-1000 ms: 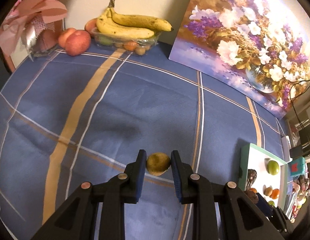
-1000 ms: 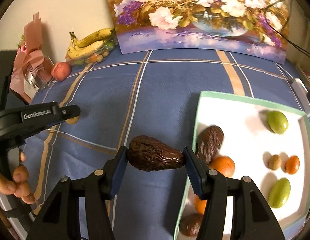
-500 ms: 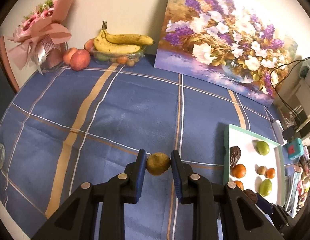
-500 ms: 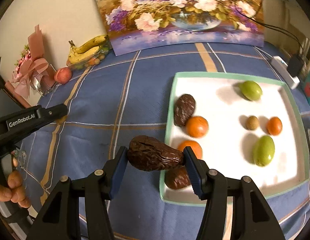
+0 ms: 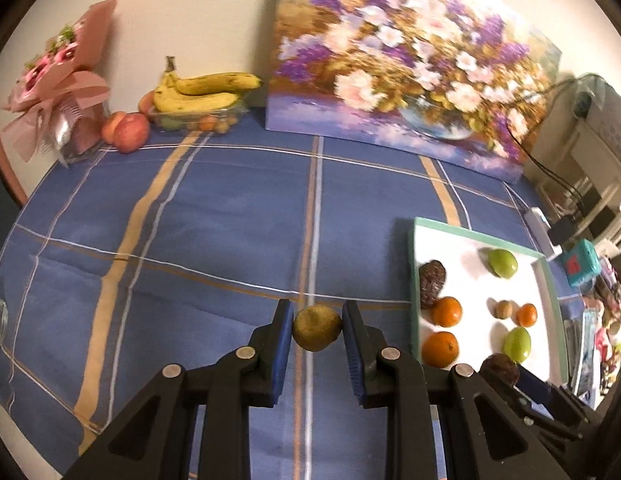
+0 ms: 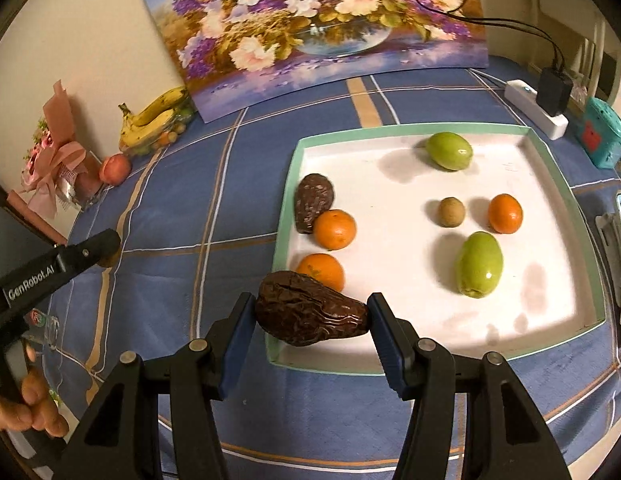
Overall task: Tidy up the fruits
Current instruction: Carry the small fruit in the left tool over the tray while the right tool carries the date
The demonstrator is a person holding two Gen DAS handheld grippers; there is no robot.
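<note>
Pinching a wrinkled date lengthwise, the right gripper hangs over the tray rim at 6 o'clock, seemingly to set it by the other dates and oranges. At 9 o'clock of the tray, over the cloth, the left gripper, marked "GenRobot.AI", clamps a small brownish-green fruit, likely tray-bound too. Bananas sit far off at 11 o'clock.

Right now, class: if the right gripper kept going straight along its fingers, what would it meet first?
Probably the near rim of the white tray, close to an orange; depth is unclear. It holds a wrinkled brown fruit.
</note>
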